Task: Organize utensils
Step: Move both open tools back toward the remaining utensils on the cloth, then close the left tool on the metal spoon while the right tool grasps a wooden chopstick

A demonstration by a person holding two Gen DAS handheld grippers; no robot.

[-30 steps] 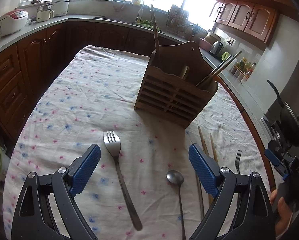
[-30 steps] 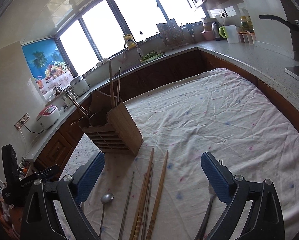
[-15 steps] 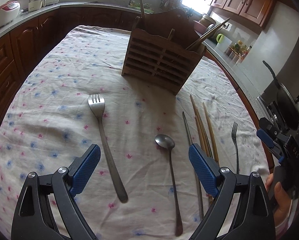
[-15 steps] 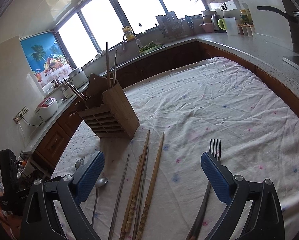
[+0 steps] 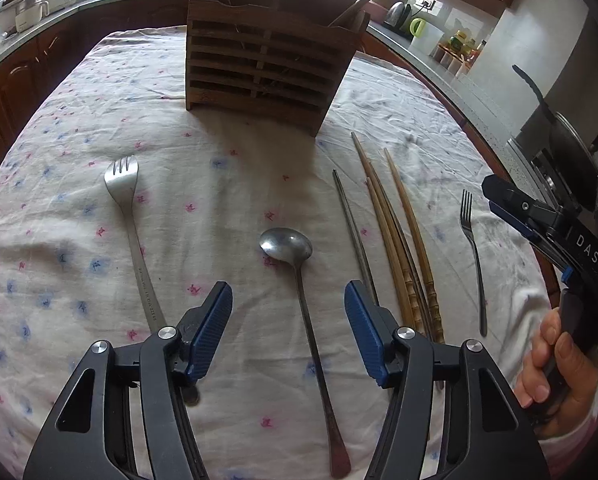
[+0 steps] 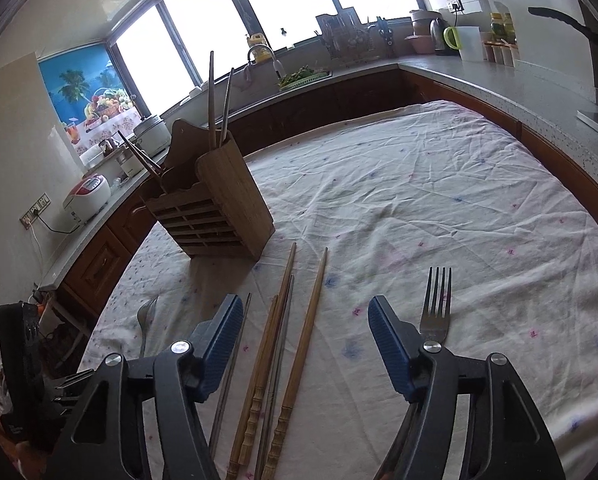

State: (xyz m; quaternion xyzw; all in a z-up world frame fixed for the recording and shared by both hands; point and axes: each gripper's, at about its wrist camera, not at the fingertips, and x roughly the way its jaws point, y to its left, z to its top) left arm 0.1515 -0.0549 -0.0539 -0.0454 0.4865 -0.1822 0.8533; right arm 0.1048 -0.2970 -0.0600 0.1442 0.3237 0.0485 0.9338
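A wooden slatted utensil holder [image 5: 271, 60] stands at the far side of the table and holds some chopsticks; it also shows in the right wrist view [image 6: 215, 208]. My left gripper [image 5: 289, 312] is open, and the handle of a metal spoon [image 5: 295, 264] lies between its fingers. A large fork [image 5: 129, 216] lies to its left. Wooden and metal chopsticks [image 5: 395, 232] lie to its right, then a small fork [image 5: 473, 248]. My right gripper [image 6: 305, 332] is open over the chopsticks [image 6: 295, 328], with the small fork [image 6: 437, 304] beside its right finger [image 6: 391, 340].
A white flowered cloth [image 6: 439, 200] covers the table. Brown cabinets and a grey counter [image 6: 499, 80] run around it with a kettle, jars and a rice cooker [image 6: 87, 196]. A pan [image 5: 571, 140] sits at the right.
Both grippers have drawn back and lowered toward the utensils. The left one now straddles the spoon handle. The right one now sits over the chopsticks. Both jaws look narrower.
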